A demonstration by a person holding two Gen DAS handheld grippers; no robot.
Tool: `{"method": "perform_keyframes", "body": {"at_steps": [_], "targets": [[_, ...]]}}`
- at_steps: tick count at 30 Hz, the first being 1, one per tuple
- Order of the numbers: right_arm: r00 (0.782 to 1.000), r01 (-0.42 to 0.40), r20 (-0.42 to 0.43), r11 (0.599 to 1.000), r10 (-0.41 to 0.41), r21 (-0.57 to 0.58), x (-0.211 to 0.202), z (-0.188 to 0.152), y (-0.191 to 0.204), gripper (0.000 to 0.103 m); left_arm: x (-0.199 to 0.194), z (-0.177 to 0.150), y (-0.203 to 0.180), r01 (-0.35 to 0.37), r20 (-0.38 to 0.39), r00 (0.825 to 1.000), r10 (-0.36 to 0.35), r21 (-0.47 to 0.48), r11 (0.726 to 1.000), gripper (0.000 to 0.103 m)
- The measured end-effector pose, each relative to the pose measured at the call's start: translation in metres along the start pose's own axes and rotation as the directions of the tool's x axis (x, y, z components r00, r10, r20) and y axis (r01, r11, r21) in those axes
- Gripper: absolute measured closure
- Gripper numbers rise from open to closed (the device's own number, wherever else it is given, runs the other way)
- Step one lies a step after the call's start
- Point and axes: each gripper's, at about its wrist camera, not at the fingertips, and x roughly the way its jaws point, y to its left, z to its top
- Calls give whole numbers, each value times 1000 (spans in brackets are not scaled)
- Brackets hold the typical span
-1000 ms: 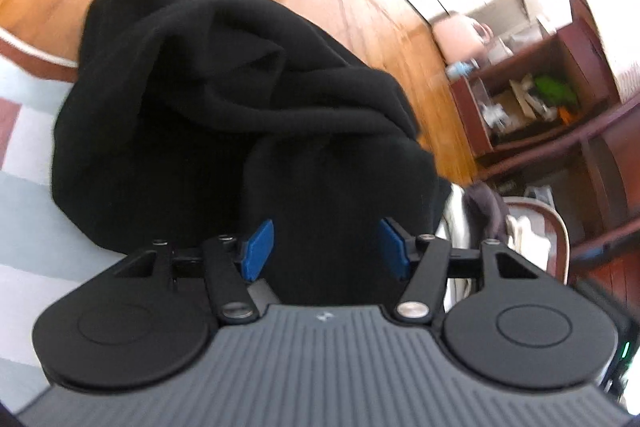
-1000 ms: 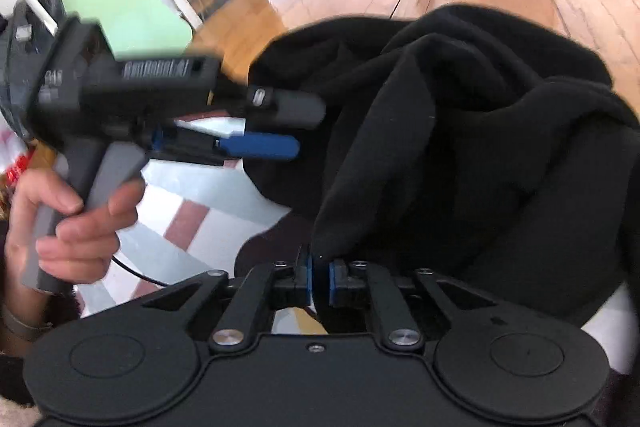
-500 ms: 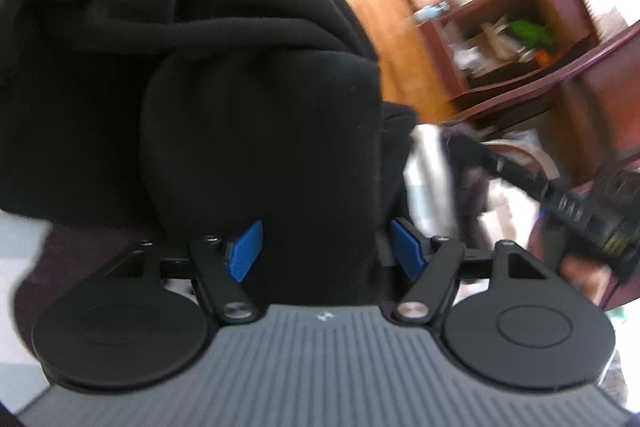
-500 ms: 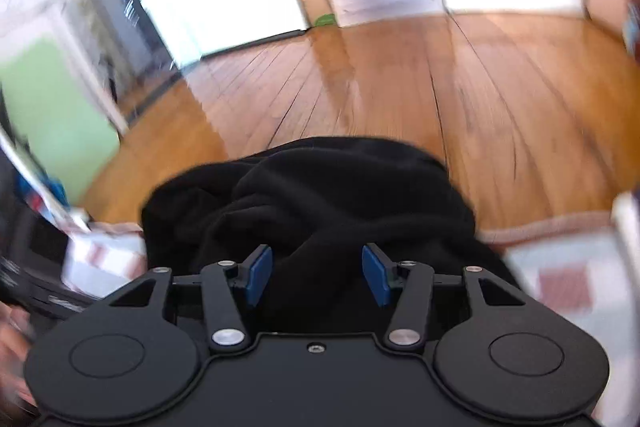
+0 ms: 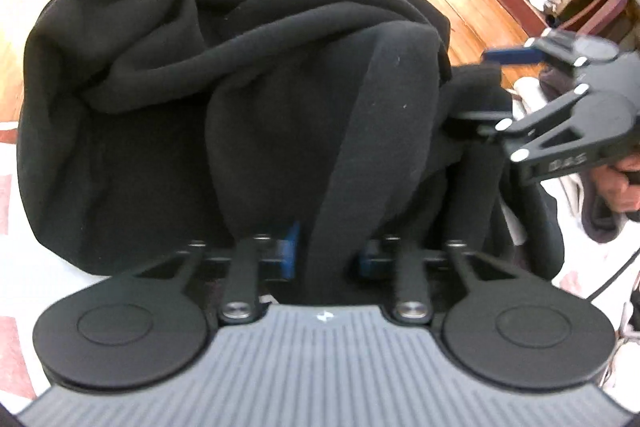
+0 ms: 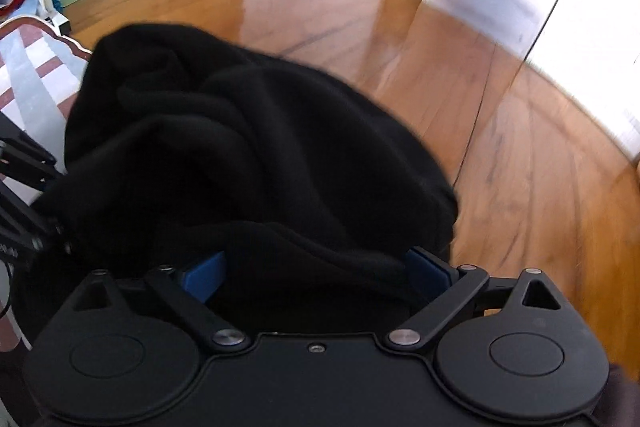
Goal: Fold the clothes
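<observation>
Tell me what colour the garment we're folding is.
Solid black, no pattern, on the garment; clearest in the left wrist view.

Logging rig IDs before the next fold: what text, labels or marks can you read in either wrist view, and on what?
Embossed letters on the right gripper body: blurred, unreadable.
Small white mark on the left gripper housing: a logo, not text.
Black garment: no visible label.

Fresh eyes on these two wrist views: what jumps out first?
A bulky, crumpled black garment fills the middle of both views, lying partly on a checked cloth with glossy wooden floor beyond. In the left wrist view a band of it runs between the blue pads of the left hand-held gripper. The right hand-held gripper stands wide open with fabric draped between its fingers.
</observation>
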Motion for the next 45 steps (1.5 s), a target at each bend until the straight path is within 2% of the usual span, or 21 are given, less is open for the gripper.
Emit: {"method": "perform_keyframes", "body": {"at_steps": [1,3,5,6,8,11,13,17,18,21,22,23,26,27,30,32,34,35,40,44,45], "targets": [[1000,-10,-15,1000,10,-10,2,1,-1,23,-3,0,1,-5,7,1000,5,-10,1000,88],[999,-30,-44,999,29,-30,6,3,-2,60,-13,1,2,-45,44,998,45,5,999,93],[996,-46,-75,998,42,-50,8,4,-2,71,-23,3,3,-146,104,984,142,30,989,93],[995,-25,-93,998,19,-62,3,4,3,74,-26,6,2,-216,144,967,208,39,976,93],[991,-30,-131,1000,31,7,-8,3,3,77,-34,11,10,-271,189,946,264,10,963,94],[970,-205,-106,968,221,143,-24,-1,1,78,-46,18,25,-318,240,916,320,-49,947,94],[938,-315,-78,923,339,220,-34,-5,2,78,-48,23,29,-304,230,920,316,-88,949,94],[856,-475,-107,851,506,223,-24,-23,39,78,-49,27,45,-228,192,945,266,-196,954,94],[823,-514,-122,819,555,255,-16,-28,45,81,-49,29,49,-218,189,947,261,-218,951,94],[686,-665,-85,670,723,331,-6,-38,61,86,-55,32,46,-229,211,938,274,-211,950,94],[684,-667,-70,661,726,344,-7,-38,62,86,-56,28,46,-228,217,938,272,-205,952,94],[688,-664,-55,659,724,354,-9,-38,62,86,-56,24,46,-221,218,940,264,-201,954,94],[820,-546,40,762,570,348,-32,-36,40,75,-53,23,46,-213,206,945,253,-197,957,93],[857,-502,83,788,508,355,-42,-37,30,63,-52,24,46,-217,199,946,255,-196,956,93],[929,-368,185,843,319,393,-66,-41,1,48,-50,25,48,-207,193,950,247,-205,957,92],[979,-178,156,911,128,372,-74,-46,-7,47,-51,25,49,-199,191,952,240,-211,957,92],[994,6,101,935,-44,354,-72,-54,-7,47,-50,25,50,-197,187,953,237,-212,957,92],[992,50,91,926,-90,374,-69,-61,-4,47,-49,26,49,-198,183,954,237,-208,958,92],[993,34,75,811,-96,584,-41,-81,-14,47,-39,27,43,-227,150,956,251,-160,961,85],[994,71,26,810,-106,583,-14,-80,0,43,-25,28,38,-254,112,957,267,-118,960,64],[994,74,25,804,-110,591,-11,-75,0,43,-23,29,38,-264,114,954,277,-117,957,64]]}}
